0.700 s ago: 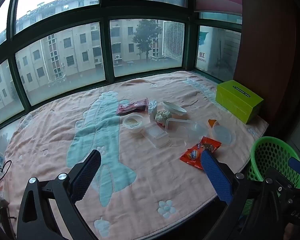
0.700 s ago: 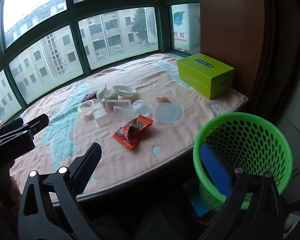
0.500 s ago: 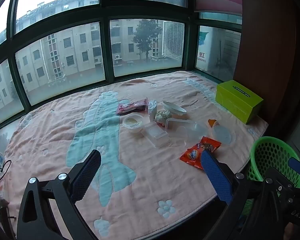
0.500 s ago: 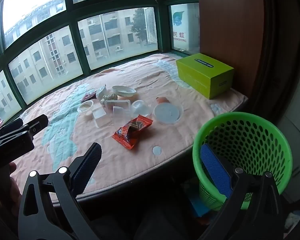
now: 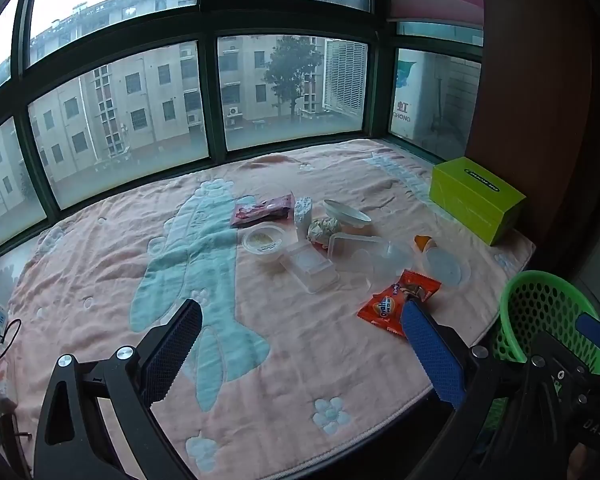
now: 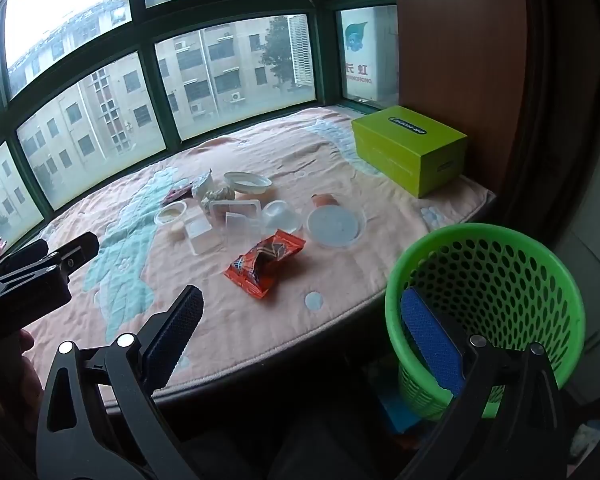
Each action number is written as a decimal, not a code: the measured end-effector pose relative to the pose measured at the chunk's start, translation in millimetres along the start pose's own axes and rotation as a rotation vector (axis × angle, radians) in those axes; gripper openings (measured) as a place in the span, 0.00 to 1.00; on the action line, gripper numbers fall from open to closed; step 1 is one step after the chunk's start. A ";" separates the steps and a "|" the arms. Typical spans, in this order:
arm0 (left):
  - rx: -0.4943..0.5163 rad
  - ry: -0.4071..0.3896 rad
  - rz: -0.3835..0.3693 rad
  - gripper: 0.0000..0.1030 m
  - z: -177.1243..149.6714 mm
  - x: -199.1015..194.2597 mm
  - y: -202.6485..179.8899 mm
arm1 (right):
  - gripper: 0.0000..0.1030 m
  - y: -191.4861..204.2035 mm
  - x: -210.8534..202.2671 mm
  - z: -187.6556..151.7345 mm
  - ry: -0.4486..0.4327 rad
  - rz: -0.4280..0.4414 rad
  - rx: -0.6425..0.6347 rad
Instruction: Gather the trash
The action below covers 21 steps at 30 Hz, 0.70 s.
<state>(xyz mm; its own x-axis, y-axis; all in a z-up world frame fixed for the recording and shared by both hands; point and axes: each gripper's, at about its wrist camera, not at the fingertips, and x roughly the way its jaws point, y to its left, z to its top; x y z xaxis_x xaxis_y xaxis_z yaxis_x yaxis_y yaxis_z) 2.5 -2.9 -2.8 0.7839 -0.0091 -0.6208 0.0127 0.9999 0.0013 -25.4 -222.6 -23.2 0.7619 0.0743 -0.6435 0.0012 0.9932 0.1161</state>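
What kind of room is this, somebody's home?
Probably a flat's bay-window seat: curved windows facing apartment blocks, a pink cartoon blanket strewn with snack wrappers and plastic tubs, and a green wastebasket alongside.

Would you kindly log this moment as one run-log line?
phase: pre-grasp | left gripper: open, empty | right gripper: open, empty | orange wrapper: on blanket | green basket: beside the blanket's edge

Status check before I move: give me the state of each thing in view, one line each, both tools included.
Left tool: open, empty, above the blanket.
Right tool: open, empty, near the basket.
Green perforated plastic basket: upright beside the ledge; no trash visible inside.
Orange foil snack wrapper: crumpled, lying on the blanket.
Round clear plastic lid: lying flat.
Small round plastic cup: upright, yellowish residue inside.
Lime green cardboard box: closed.
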 end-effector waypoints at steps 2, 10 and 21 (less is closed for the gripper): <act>0.000 -0.001 -0.001 0.94 -0.2 -2.1 -0.1 | 0.95 0.2 0.1 -0.2 0.000 0.000 0.000; 0.002 0.006 -0.003 0.94 -2.2 -0.8 -1.0 | 0.95 0.9 -0.9 -0.3 0.001 0.002 -0.002; 0.001 0.006 -0.003 0.94 -2.6 -0.4 -0.6 | 0.95 1.9 2.4 -1.5 0.002 -0.001 0.000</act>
<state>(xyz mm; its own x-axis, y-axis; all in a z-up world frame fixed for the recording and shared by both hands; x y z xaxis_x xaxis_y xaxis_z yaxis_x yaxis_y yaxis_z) 0.5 -3.5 -4.6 0.7799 -0.0121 -0.6258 0.0155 0.9999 0.0001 -24.5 -220.5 -25.7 0.7608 0.0735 -0.6448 0.0021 0.9933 0.1158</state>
